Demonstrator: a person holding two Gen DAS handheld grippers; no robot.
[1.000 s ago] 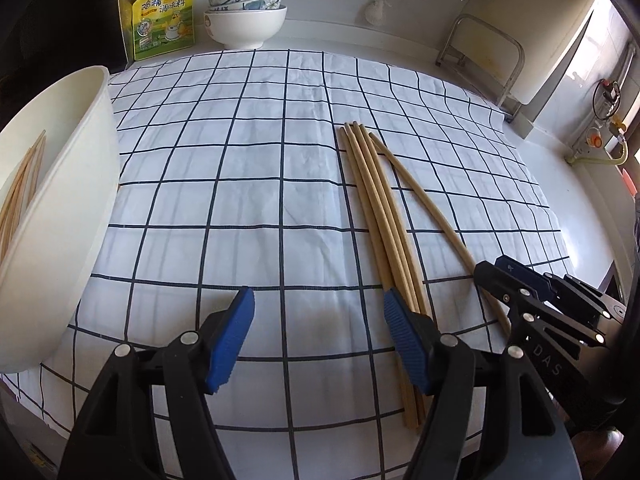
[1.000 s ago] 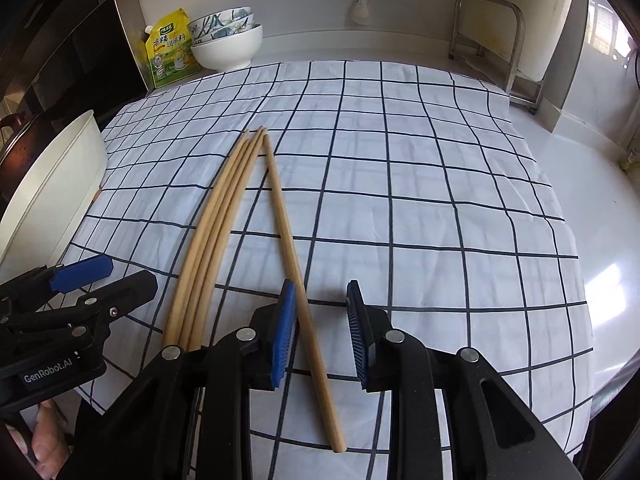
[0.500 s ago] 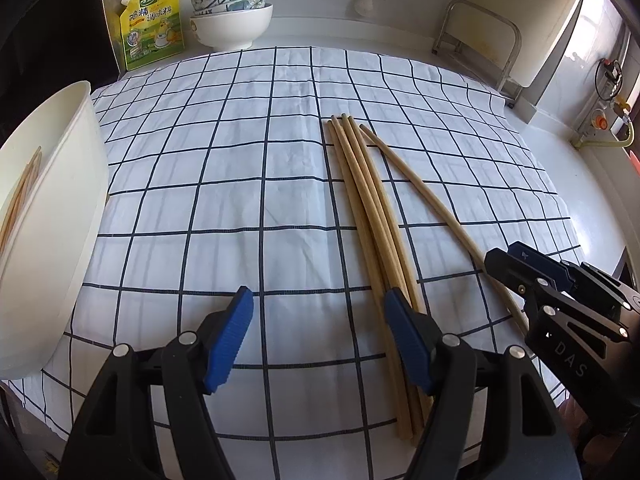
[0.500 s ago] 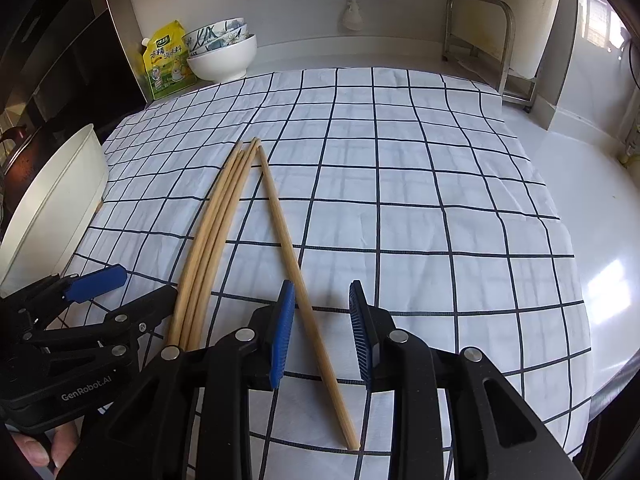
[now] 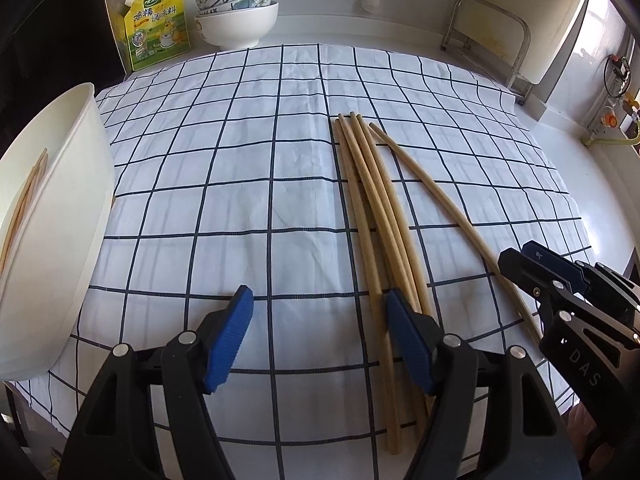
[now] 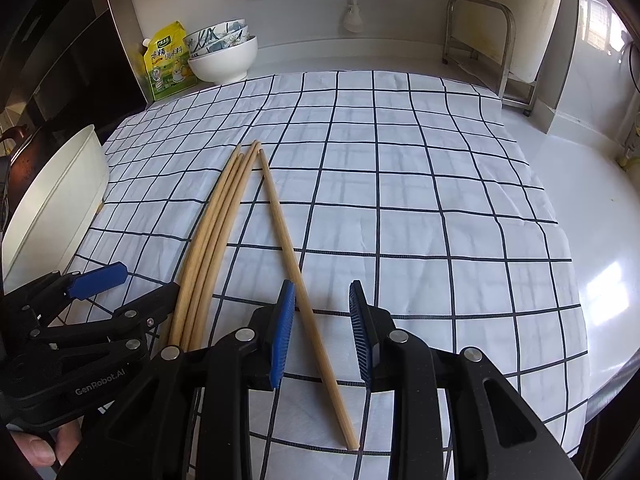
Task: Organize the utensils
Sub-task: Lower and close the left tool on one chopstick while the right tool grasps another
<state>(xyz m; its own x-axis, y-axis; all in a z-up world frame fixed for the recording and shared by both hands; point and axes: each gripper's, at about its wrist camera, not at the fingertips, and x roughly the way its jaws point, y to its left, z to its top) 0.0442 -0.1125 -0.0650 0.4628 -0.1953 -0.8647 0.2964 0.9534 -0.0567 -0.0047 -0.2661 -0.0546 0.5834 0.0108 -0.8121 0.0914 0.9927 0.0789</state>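
Note:
Several wooden chopsticks lie bunched lengthwise on the checked cloth, also in the right wrist view. One single chopstick lies apart to their right, also seen in the left wrist view. My right gripper is open and straddles this single chopstick near its near end, without gripping it. My left gripper is open and empty, its right finger over the bunch. A white tub at the left holds more chopsticks.
A white bowl with patterned bowls stacked in it and a yellow pouch stand at the back left. A metal rack stands at the back right. The cloth's near edge hangs by the grippers.
Both grippers have drawn back and lifted slightly, so more of the table shows. The chopsticks have not moved. Both jaws stay open.

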